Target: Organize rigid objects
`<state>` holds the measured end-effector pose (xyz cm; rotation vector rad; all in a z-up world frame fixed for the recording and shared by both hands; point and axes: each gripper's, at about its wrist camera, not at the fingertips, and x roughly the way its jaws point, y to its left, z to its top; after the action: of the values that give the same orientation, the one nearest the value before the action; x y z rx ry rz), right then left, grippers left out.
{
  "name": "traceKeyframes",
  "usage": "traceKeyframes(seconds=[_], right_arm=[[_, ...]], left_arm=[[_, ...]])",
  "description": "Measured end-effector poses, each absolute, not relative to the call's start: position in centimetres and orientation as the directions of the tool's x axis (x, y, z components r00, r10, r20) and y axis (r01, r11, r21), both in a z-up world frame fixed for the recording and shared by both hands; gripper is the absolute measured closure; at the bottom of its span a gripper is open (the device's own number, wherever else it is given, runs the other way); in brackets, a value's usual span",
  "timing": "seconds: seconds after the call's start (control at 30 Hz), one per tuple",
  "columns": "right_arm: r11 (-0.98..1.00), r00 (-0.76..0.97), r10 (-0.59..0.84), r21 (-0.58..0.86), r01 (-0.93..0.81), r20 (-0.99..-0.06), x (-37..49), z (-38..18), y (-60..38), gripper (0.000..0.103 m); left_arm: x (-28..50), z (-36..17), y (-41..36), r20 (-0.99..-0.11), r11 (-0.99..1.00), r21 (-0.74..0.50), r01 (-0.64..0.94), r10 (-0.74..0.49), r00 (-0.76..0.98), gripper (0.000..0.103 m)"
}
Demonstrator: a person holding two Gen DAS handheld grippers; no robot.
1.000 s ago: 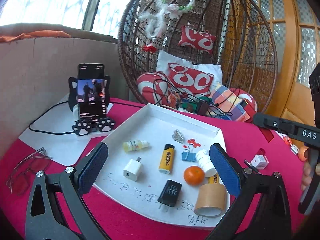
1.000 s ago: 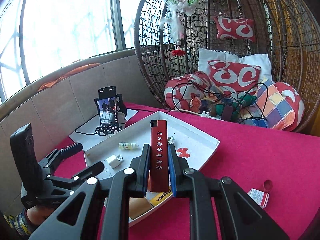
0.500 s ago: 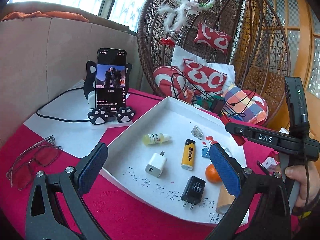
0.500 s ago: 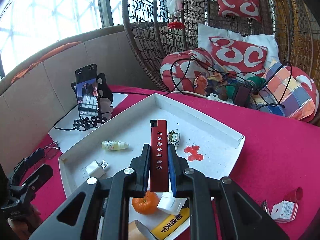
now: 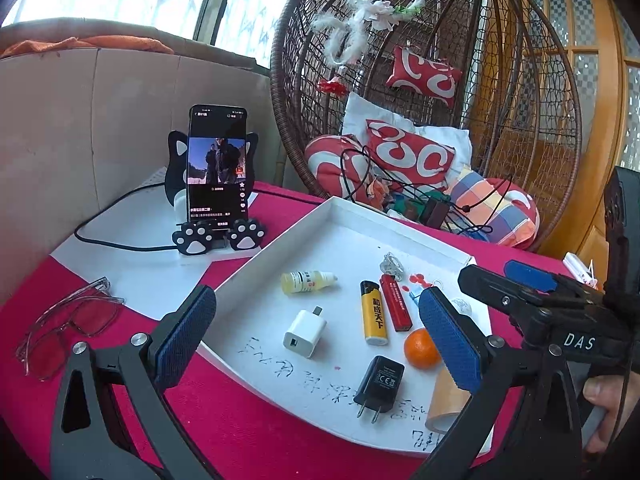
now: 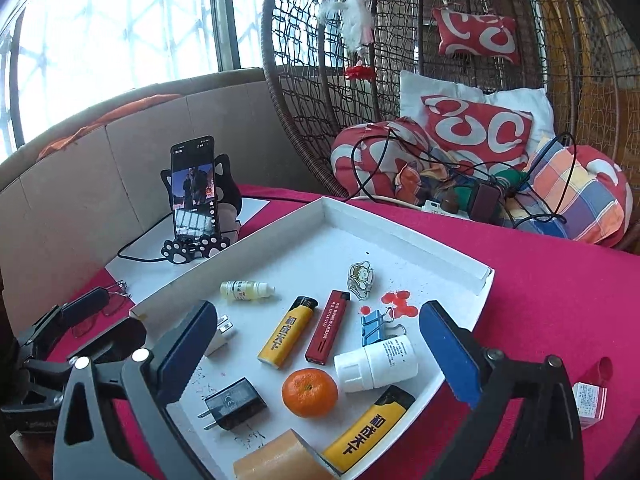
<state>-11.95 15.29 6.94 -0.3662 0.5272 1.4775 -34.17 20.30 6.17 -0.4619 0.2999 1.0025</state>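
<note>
Red lighter (image 6: 329, 326) is lying in the white tray (image 6: 404, 232) beside the yellow lighter (image 6: 287, 332), seemingly grouped; right gripper (image 6: 310, 340), jaws just opened, is hovering empty; left gripper (image 5: 316, 336) is gaping empty.

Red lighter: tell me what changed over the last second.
The right gripper has just opened and let go of the red lighter, which now lies in the white tray beside the yellow lighter. The left gripper stayed open and empty.

Bright windows (image 6: 120, 52) behind a wicker hanging chair (image 6: 440, 60); seemingly a wooden door (image 5: 580, 80) beside.
</note>
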Motion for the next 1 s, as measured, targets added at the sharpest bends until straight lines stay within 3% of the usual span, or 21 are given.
traceKeyframes(seconds=[0.27,0.5,0.63,0.87,1.0], right_arm=[[0.061,-0.03,0.874,0.172,-0.983,-0.485,-10.6,6.4,12.7,0.0],[0.09,-0.015,0.869,0.187,-0.978,-0.495,-9.4,6.1,10.3,0.0],[0.097,0.048,0.883,0.082,-0.992,-0.466,-10.8,6.8,8.5,0.0],[0.191,0.115,0.881,0.122,-0.974,-0.46,-9.2,7.6,5.7,0.0],[0.197,0.128,0.916,0.147,-0.969,-0.381,-8.2,8.7,2.7,0.0]], left_arm=[[-32.7,6.6,19.6,-0.471,0.513,-0.282,-0.811,0.662,0.583,0.001],[-31.3,8.2,18.1,-0.482,0.487,-0.174,-0.856,0.716,0.505,0.001],[-31.5,9.5,17.7,-0.491,0.407,-0.117,-0.906,0.769,0.409,0.001],[-30.8,11.8,14.3,-0.403,0.417,-0.042,-0.908,0.824,0.398,0.001],[-30.0,12.7,12.2,-0.361,0.354,0.004,-0.935,0.873,0.329,0.001]])
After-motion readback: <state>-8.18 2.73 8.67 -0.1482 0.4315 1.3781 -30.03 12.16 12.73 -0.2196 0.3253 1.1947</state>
